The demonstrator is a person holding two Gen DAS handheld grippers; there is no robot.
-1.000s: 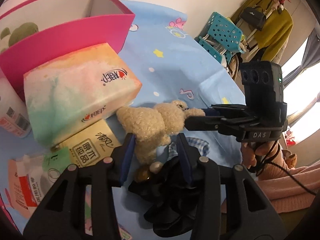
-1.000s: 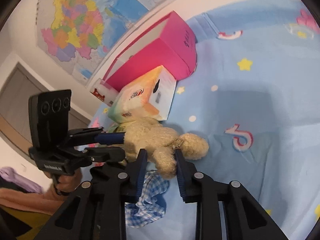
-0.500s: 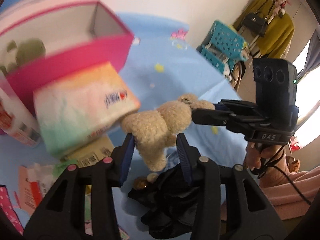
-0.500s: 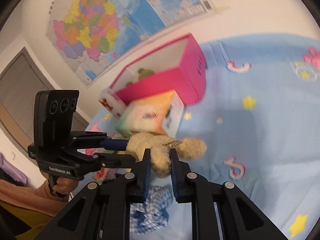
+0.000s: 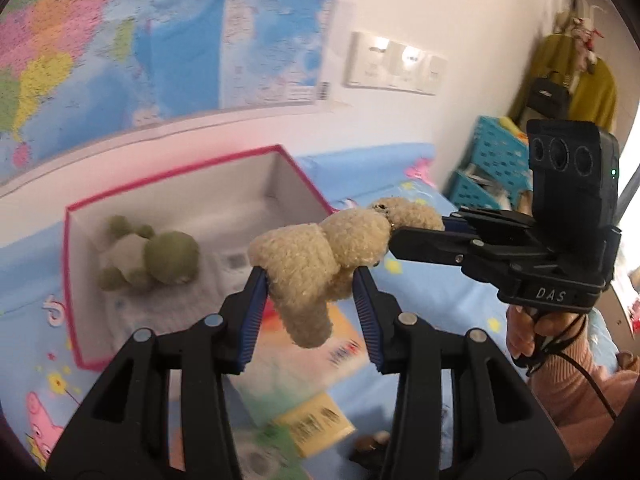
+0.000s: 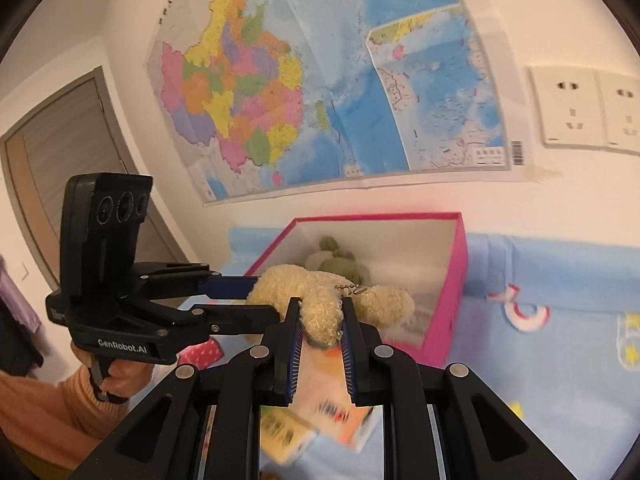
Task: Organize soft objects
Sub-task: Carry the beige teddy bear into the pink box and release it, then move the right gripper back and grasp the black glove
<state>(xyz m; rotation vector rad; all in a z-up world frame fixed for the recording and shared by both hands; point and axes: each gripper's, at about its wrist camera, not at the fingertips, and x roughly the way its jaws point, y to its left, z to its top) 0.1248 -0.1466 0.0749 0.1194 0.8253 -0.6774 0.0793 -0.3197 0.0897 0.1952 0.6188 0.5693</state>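
Transfer step: cream plush bear (image 5: 316,268) carried toward pink box (image 5: 70,280).
We found left gripper (image 5: 308,312) and right gripper (image 6: 318,332) both clamped on it, short of the box; next, we judged, lowering beside the green plush (image 5: 156,256), then release.

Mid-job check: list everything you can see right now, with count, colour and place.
Teddy bear: one, cream, held in the air in front of the box by both grippers.
Storage box: one, pink outside, white inside, open, on the bedsheet by the wall.
Green plush toy: one, green and grey, lying in the box.
Tissue pack: one, pastel orange and green, on the sheet below the bear, blurred.
Bedsheet: one, light blue, cartoon print.
Wall maps: two, multicoloured, above the box.
Wall sockets: white, right of the maps.
Baskets: turquoise, stacked far right.
Left gripper: black, blue pads, shut on the bear's body.
Right gripper: black, blue pads, shut on the bear.
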